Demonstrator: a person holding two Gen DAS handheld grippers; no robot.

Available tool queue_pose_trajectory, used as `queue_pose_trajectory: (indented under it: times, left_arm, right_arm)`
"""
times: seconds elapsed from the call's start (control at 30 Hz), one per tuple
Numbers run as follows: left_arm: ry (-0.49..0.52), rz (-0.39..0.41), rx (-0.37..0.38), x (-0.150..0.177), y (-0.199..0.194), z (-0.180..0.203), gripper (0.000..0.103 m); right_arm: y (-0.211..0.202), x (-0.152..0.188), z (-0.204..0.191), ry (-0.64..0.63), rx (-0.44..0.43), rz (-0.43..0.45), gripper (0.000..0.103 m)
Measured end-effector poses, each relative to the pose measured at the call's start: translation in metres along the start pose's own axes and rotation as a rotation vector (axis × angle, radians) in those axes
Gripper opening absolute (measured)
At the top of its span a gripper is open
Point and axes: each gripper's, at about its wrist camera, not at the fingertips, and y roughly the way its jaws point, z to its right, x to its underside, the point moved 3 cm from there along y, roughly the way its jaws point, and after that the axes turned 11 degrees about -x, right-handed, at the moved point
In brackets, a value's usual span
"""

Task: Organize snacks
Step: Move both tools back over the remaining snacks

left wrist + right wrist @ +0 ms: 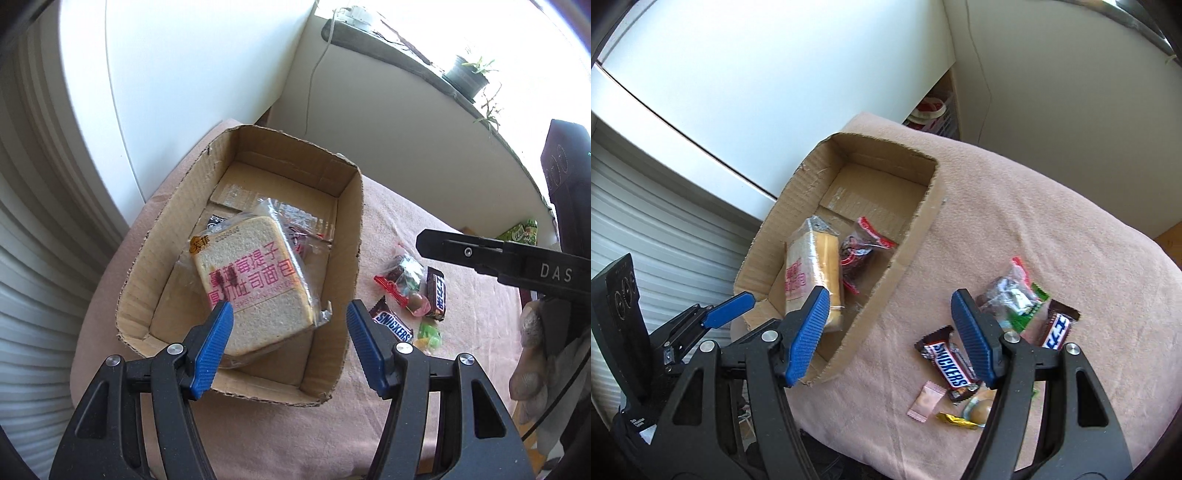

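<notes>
Pink blanket [1015,206]: one box [916,236], two Snickers [951,365]; both hand-held grippers [290,332] apart, empty.

1 cardboard box [916,236], w/ 1 bread pack [255,280] and 1 clear candy bag [864,247] inside. On the blanket [1034,192]: 2 chocolate bars [951,365], 1 candy bag [1012,291], approx. 4 small sweets [923,402], partly hidden.

Black-framed left gripper [290,325], right gripper [890,319]; ribbed blue pads, silver screws.

White walls [192,74], sunlit windowsill [406,62], potted plant [467,75].
</notes>
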Motion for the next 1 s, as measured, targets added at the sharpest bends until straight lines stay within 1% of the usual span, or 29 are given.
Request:
queue_pose_trajectory:
  times: [0.1,0.2,0.43,0.53,0.6,0.67,0.7,0.73,0.8,0.93,1.0]
  left_arm:
    - [0.033,0.007,0.01,0.005,-0.004,0.015,0.062]
    - [0.062,0.004,0.03,0.012,-0.006,0.032,0.062]
    - [0.144,-0.039,0.084,0.036,0.0,0.074,0.062]
    - [0.174,-0.071,0.096,0.05,0.007,0.09,0.058]
    - [0.188,-0.1,0.106,0.059,0.011,0.099,0.052]
    - [0.209,-0.112,0.108,0.066,0.013,0.108,0.05]
    - [0.215,-0.116,0.106,0.069,0.016,0.112,0.044]
    - [0.215,-0.128,0.103,0.072,0.02,0.114,0.039]
    - [0.193,-0.163,0.092,0.075,0.031,0.114,0.035]
    - [0.159,-0.212,0.083,0.079,0.048,0.117,0.03]
    - [0.17,-0.211,0.067,0.079,0.053,0.123,0.029]
  right_arm:
    - [-0.016,0.006,0.02,0.0,0.067,0.034,0.071]
    - [-0.03,0.016,0.039,0.005,0.125,0.049,0.071]
    - [-0.042,0.043,0.084,0.031,0.229,-0.001,0.071]
    - [-0.039,0.052,0.099,0.059,0.233,-0.019,0.071]
    - [-0.036,0.058,0.109,0.078,0.239,-0.032,0.071]
    - [-0.035,0.064,0.116,0.093,0.236,-0.039,0.071]
    - [-0.034,0.067,0.12,0.101,0.235,-0.042,0.071]
    - [-0.033,0.068,0.123,0.111,0.234,-0.045,0.071]
    - [-0.03,0.07,0.128,0.134,0.225,-0.047,0.071]
    - [-0.025,0.071,0.137,0.172,0.21,-0.046,0.071]
    - [-0.023,0.071,0.141,0.182,0.205,-0.046,0.071]
